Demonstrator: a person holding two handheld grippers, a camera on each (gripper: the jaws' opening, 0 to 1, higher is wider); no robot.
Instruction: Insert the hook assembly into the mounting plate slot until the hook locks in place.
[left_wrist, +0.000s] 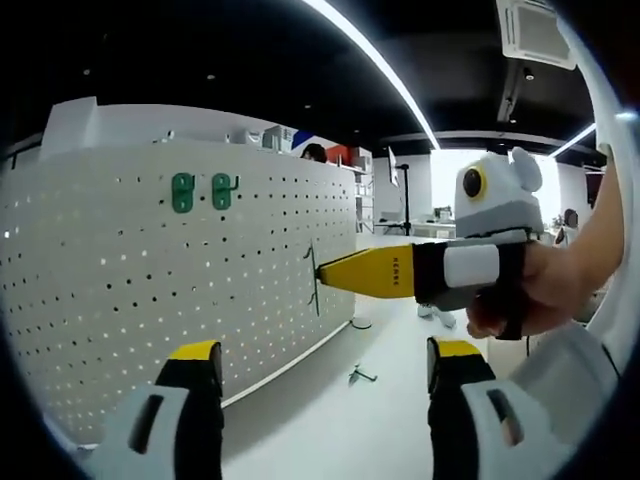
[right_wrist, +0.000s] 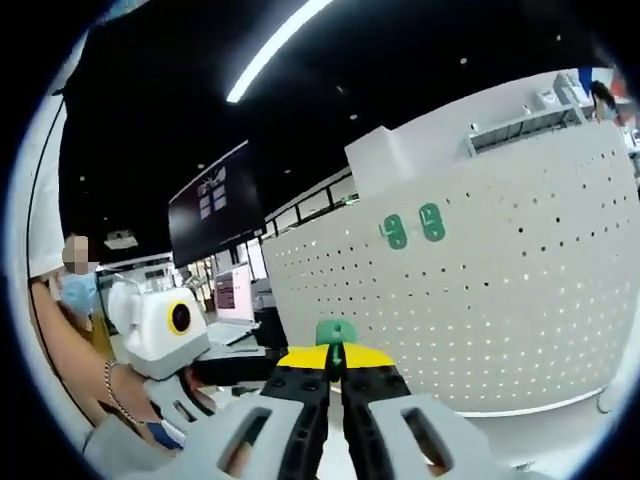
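Note:
The white pegboard mounting plate (left_wrist: 120, 280) stands upright on the left of the left gripper view. Two green hook assemblies (left_wrist: 182, 192) (left_wrist: 221, 190) hang side by side high on it. My right gripper (left_wrist: 322, 275) reaches in from the right with its yellow jaws shut on a third hook (left_wrist: 312, 285), seen edge-on close to the board's right part; I cannot tell whether it touches. My left gripper (left_wrist: 325, 360) is open and holds nothing. In the right gripper view, the right gripper (right_wrist: 337, 362) pinches the green hook (right_wrist: 336, 333) before the pegboard (right_wrist: 520, 300).
A small loose hook (left_wrist: 360, 376) lies on the white table (left_wrist: 330, 420) near the board's lower edge. A person's hand (left_wrist: 545, 285) holds the right gripper. The two mounted green hooks (right_wrist: 396, 232) (right_wrist: 432, 221) sit above and to the right of the held one.

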